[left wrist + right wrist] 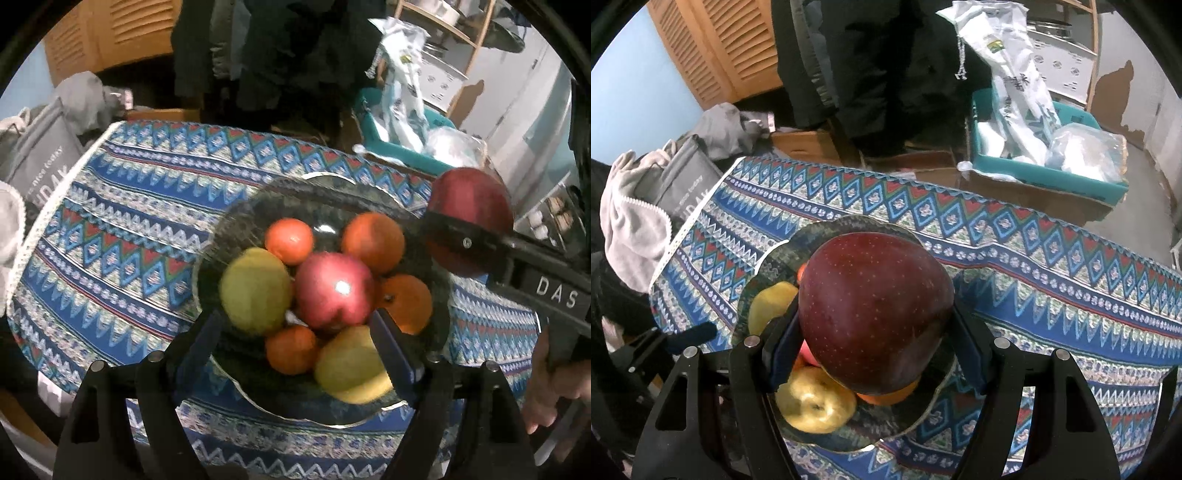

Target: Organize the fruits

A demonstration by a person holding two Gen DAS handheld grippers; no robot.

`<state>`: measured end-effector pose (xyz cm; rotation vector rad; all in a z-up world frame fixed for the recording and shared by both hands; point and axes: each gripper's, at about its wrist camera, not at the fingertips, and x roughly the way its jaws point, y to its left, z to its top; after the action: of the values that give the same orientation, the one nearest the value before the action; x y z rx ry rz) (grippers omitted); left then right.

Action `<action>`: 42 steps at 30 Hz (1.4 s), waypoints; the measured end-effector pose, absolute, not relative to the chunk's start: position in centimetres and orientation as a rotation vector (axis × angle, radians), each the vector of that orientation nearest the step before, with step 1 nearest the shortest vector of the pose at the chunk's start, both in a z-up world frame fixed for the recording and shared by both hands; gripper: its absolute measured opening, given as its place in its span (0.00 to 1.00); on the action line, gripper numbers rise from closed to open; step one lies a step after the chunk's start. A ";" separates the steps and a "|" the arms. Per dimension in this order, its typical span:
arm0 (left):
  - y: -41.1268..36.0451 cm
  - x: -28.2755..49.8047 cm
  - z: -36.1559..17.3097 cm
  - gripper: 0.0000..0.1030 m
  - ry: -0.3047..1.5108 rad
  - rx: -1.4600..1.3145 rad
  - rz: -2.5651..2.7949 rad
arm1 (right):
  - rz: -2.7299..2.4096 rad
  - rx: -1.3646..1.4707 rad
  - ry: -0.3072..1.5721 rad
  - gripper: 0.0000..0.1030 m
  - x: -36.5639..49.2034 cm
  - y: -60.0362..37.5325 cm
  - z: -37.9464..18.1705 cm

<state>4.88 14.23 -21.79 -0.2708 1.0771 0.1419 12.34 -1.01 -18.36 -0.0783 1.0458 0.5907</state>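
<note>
A dark glass bowl (236, 218) on the patterned tablecloth holds a red apple (334, 290), several oranges (289, 240) and two yellow fruits (255, 291). My left gripper (299, 345) is open and empty, low over the bowl's near side. My right gripper (875, 332) is shut on a dark red apple (875, 310) and holds it above the bowl (768, 258); it shows at the right of the left wrist view with the apple (471, 218). A yellow fruit (814, 406) lies under it.
The blue patterned tablecloth (122, 229) covers the table. Beyond the far edge stand a teal bin (1049, 173) with plastic bags, cardboard boxes, a grey bag (679, 184) and clothes at the left.
</note>
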 end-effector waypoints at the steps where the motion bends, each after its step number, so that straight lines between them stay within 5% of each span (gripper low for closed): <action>1: 14.6 4.9 -21.7 0.82 1.072 -0.270 0.155 | 0.597 -0.081 1.046 0.70 12.4 -0.7 -18.4; 42: 20.8 5.7 -20.2 0.82 0.998 -0.313 0.330 | 0.638 -0.165 1.108 0.71 14.0 5.0 -21.7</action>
<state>5.69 20.79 -20.23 -0.3126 0.9980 0.3297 14.03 5.04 -21.66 -0.1650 1.1081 0.6379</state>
